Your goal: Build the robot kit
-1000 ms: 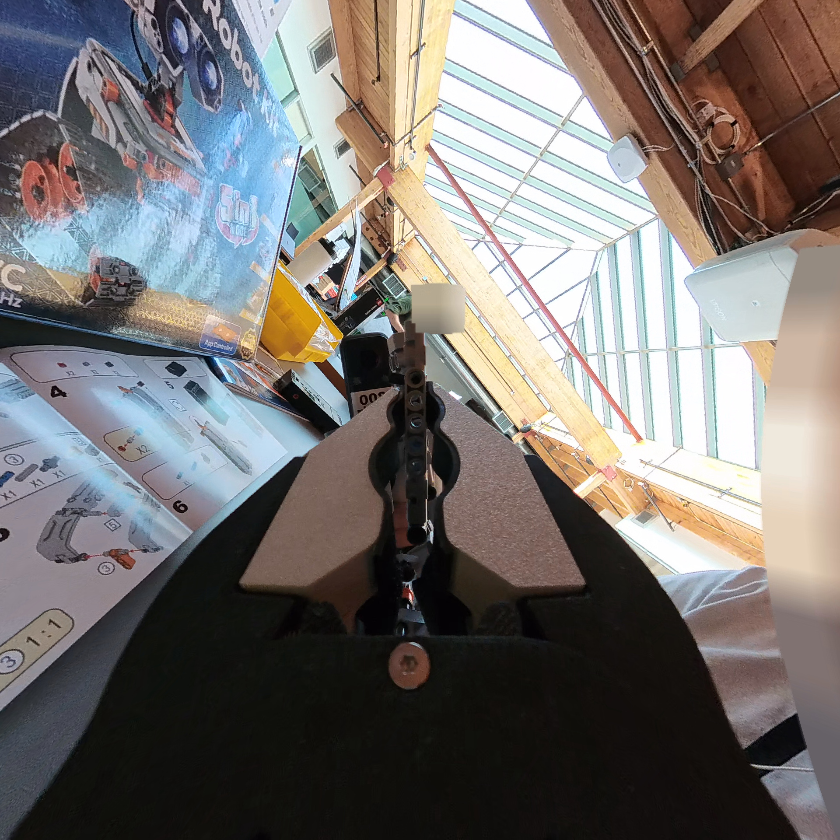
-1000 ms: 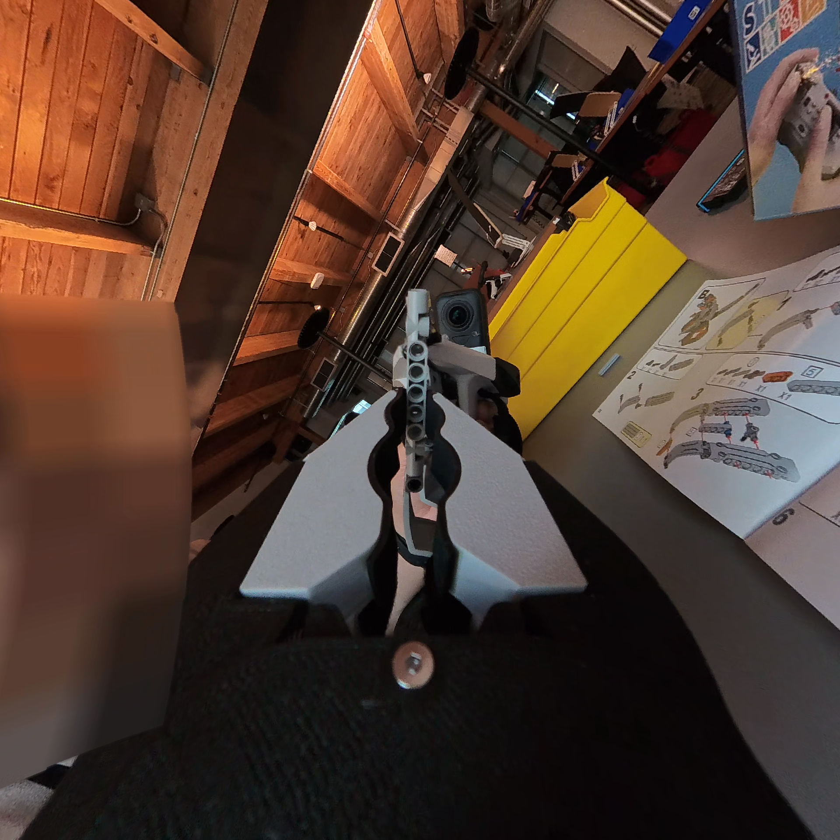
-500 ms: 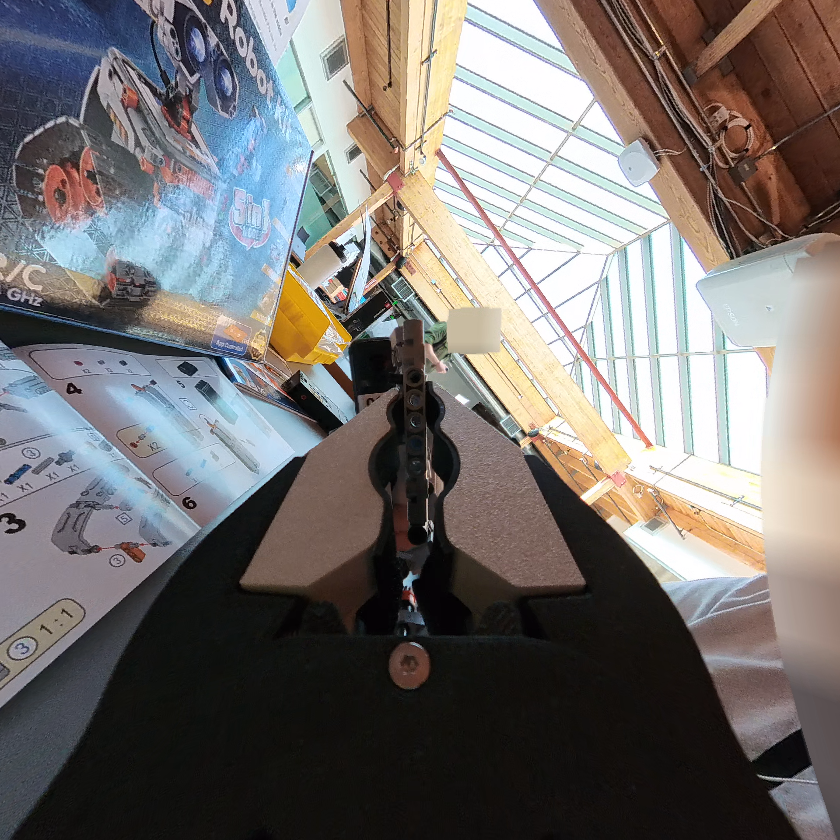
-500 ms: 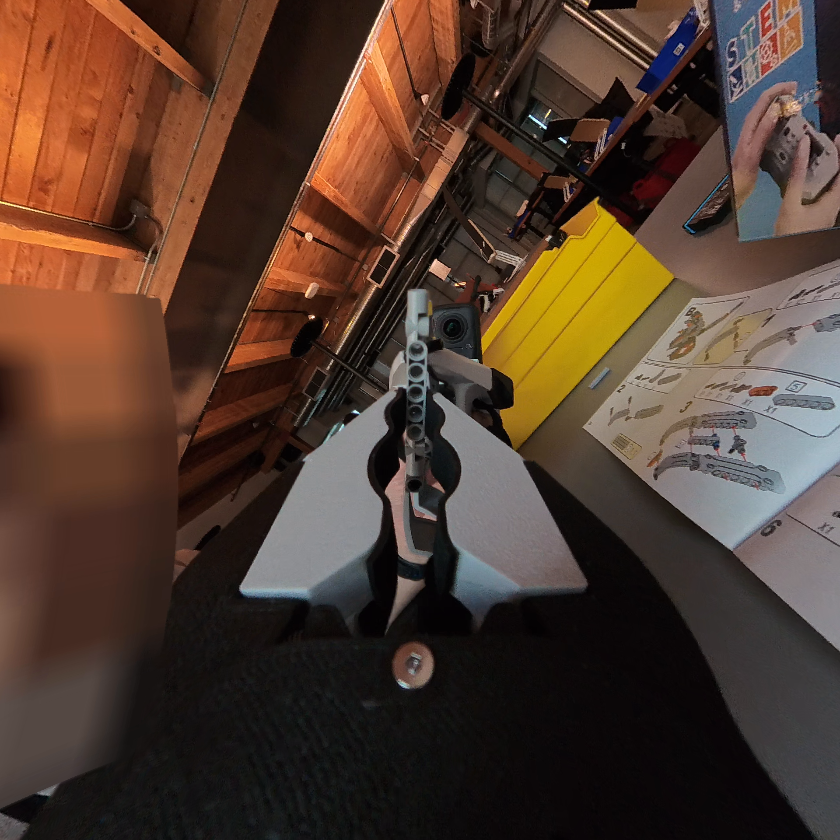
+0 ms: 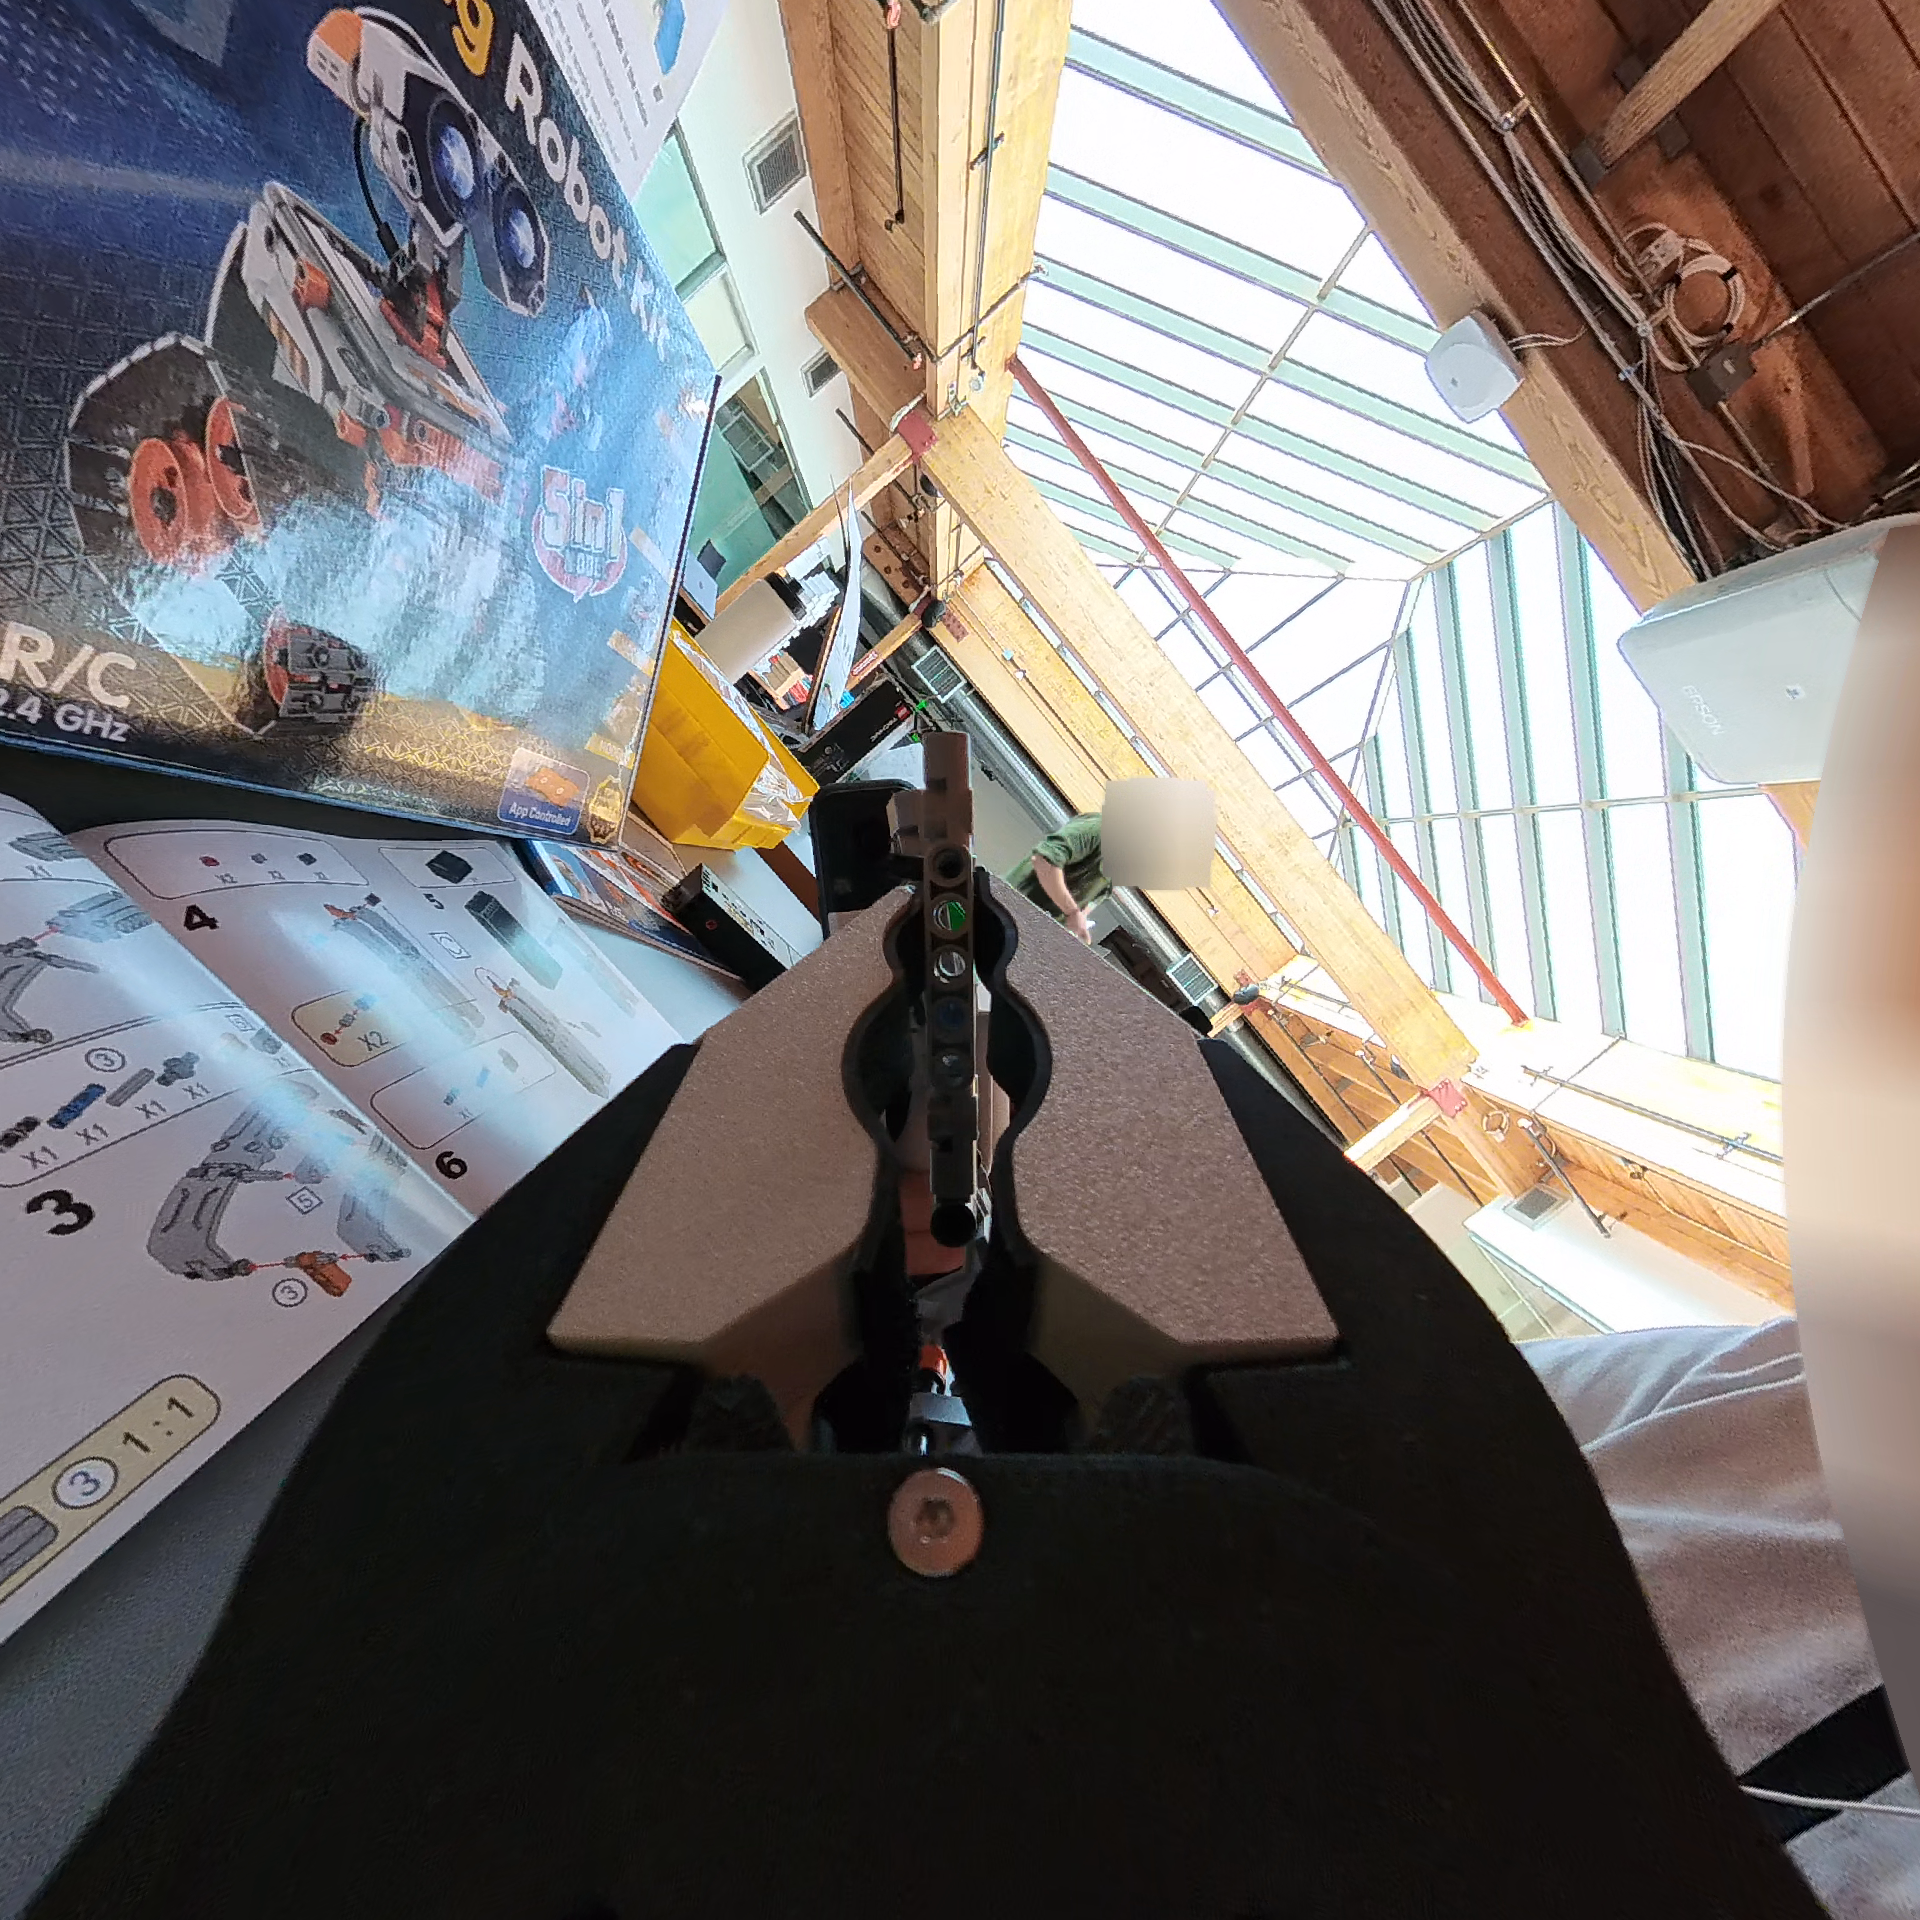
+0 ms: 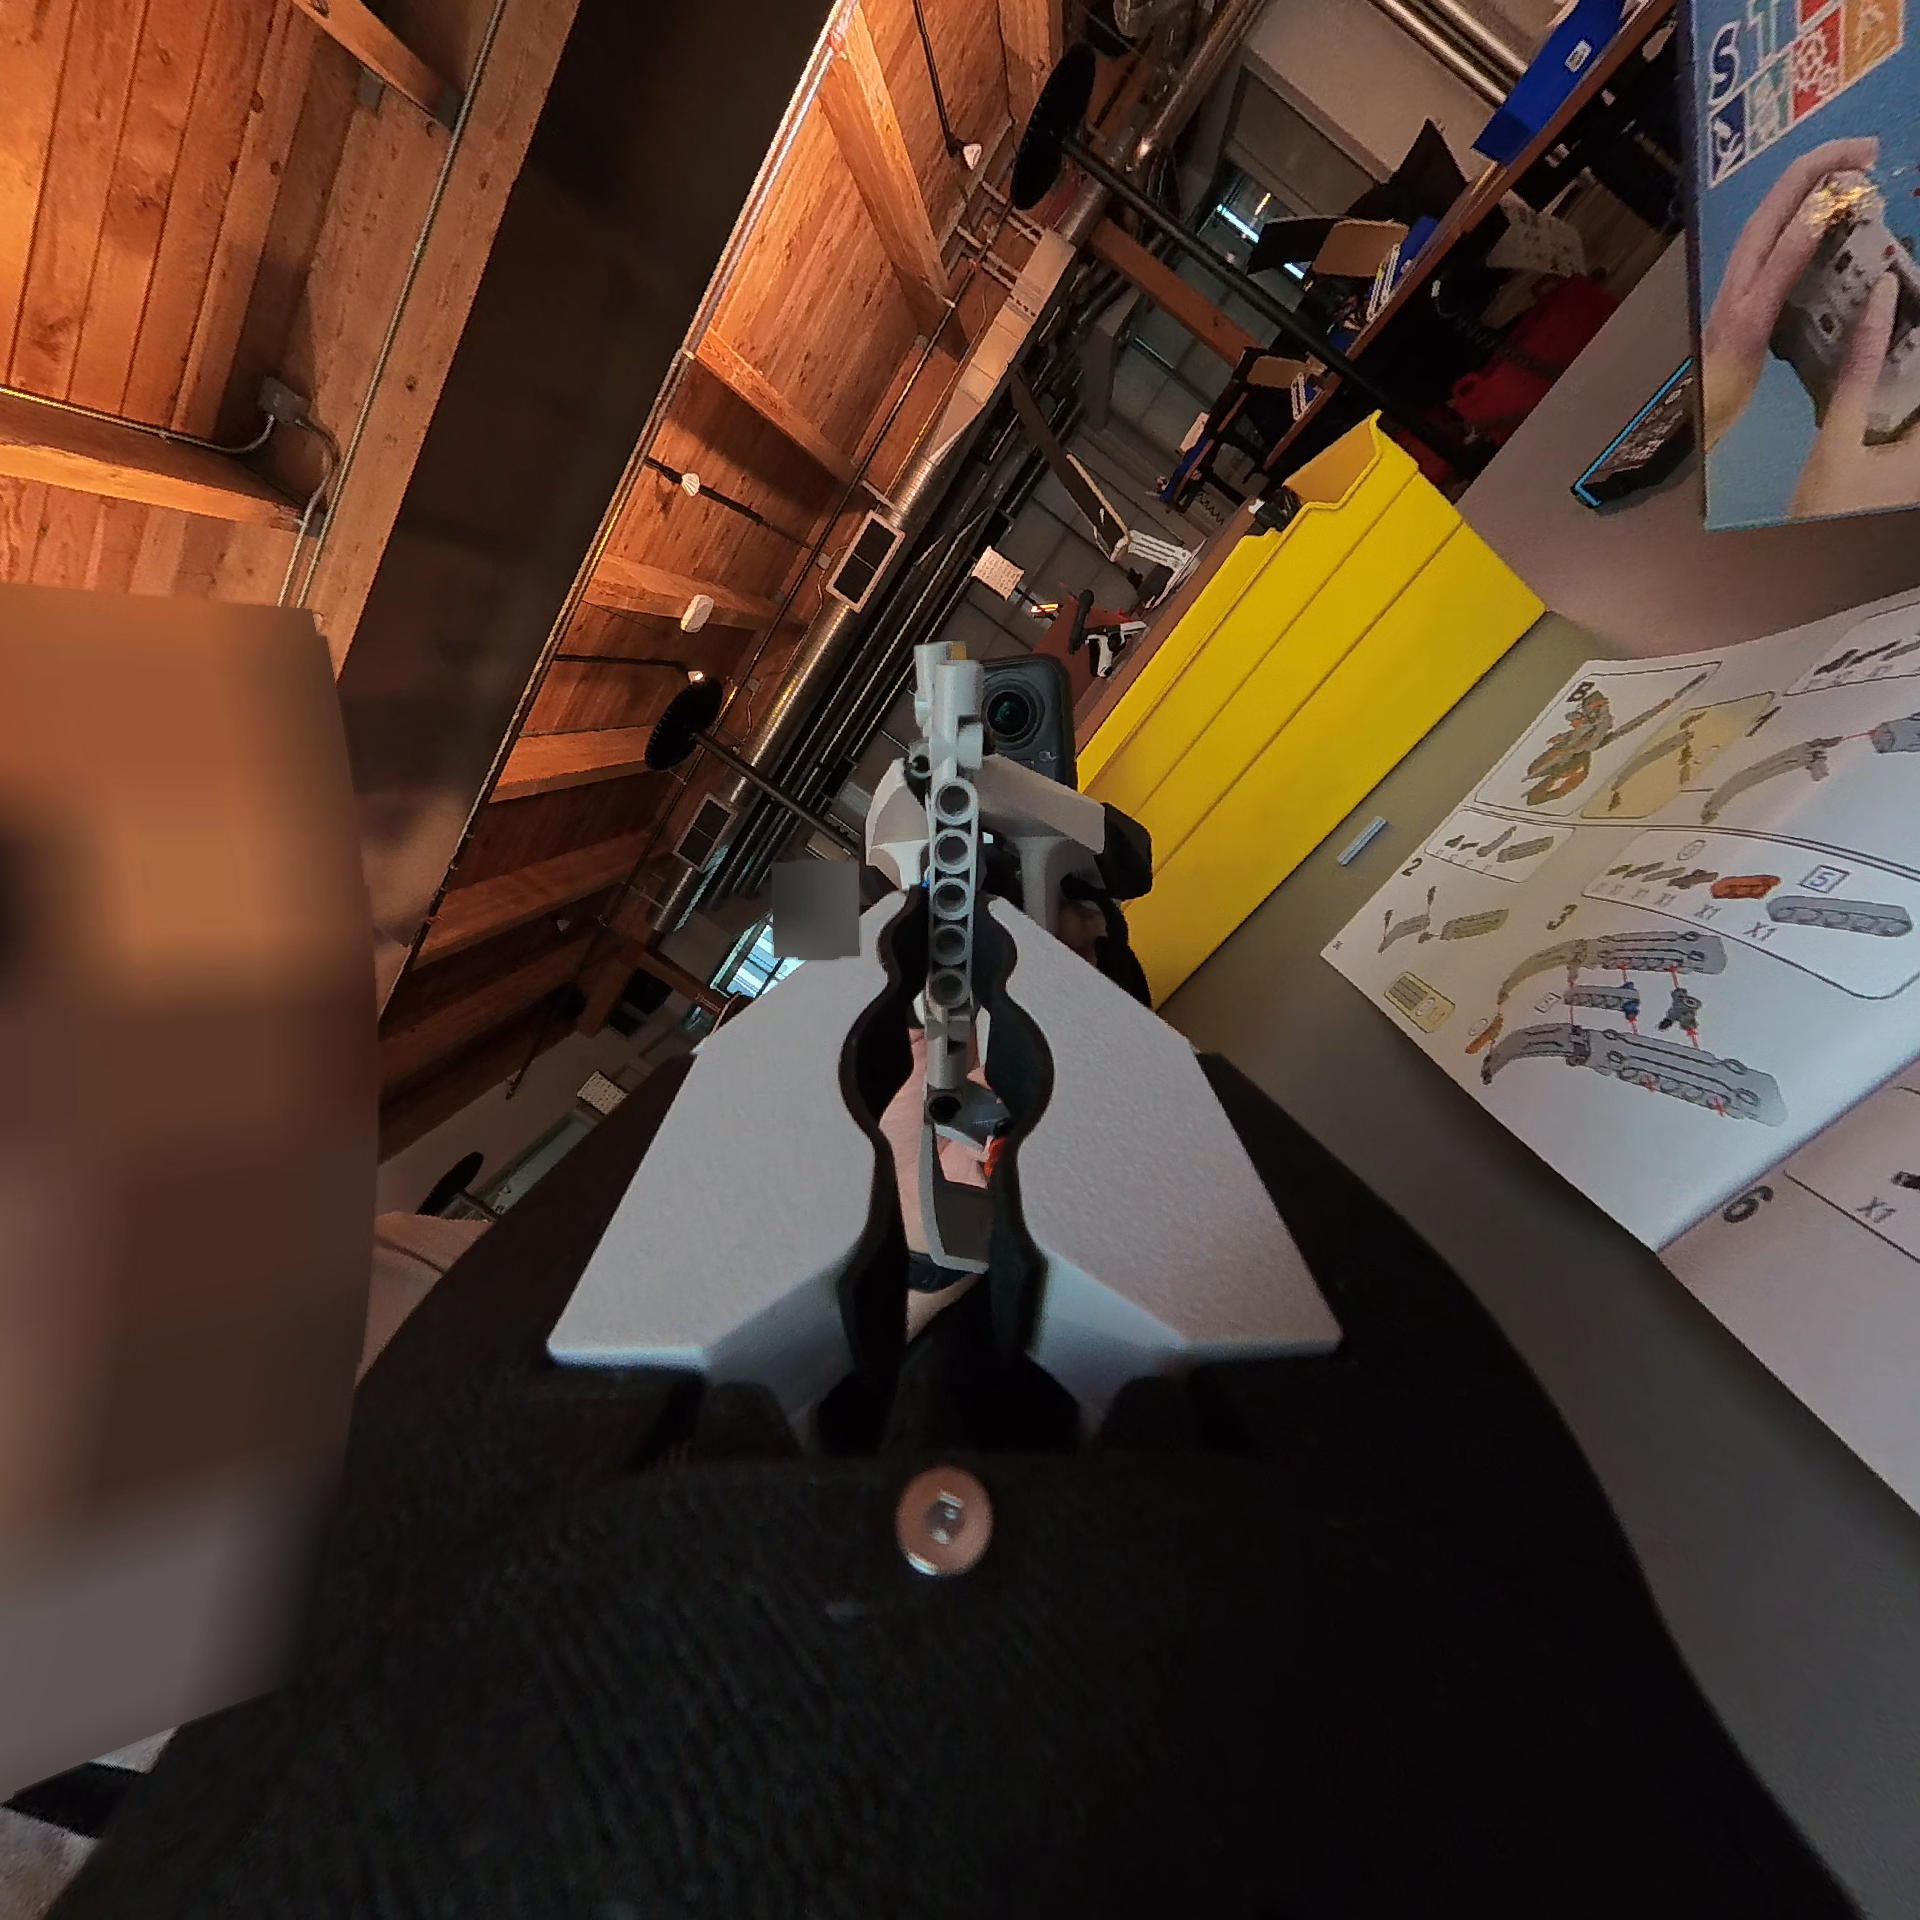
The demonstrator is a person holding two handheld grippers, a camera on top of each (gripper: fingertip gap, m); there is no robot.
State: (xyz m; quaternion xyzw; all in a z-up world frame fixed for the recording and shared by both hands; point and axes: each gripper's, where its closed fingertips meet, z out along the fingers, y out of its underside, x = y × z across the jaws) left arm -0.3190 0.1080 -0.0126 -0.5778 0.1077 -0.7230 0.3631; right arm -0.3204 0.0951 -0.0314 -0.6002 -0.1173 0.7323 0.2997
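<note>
My left gripper (image 5: pixel 948 935) is shut on a dark grey holed beam (image 5: pixel 950 997) that stands upright between the fingers; small orange and black parts hang at its lower end. My right gripper (image 6: pixel 951 935) is shut on a light grey holed beam (image 6: pixel 951 883) with a white connector on top. Just behind this beam, the right wrist view shows the other gripper (image 6: pixel 1029 821) with its camera (image 6: pixel 1023 712), very close. Both grippers are held up above the table (image 6: pixel 1299 1091). Whether both beams belong to one assembly I cannot tell.
An open instruction booklet (image 5: pixel 208 1091) lies on the table and also shows in the right wrist view (image 6: pixel 1662 935). A blue robot kit box (image 5: pixel 312 416) stands behind it. A yellow bin (image 6: pixel 1299 727) sits at the table's far side. A person's sleeve (image 5: pixel 1683 1507) is at the right. Only a small space, under 4 cm, lies between the two pairs of fingers.
Both grippers stay shut on their beams. Both views have shifted and turned a little, so the held parts moved slightly over the table; the other gripper's camera stays close behind the light beam.
</note>
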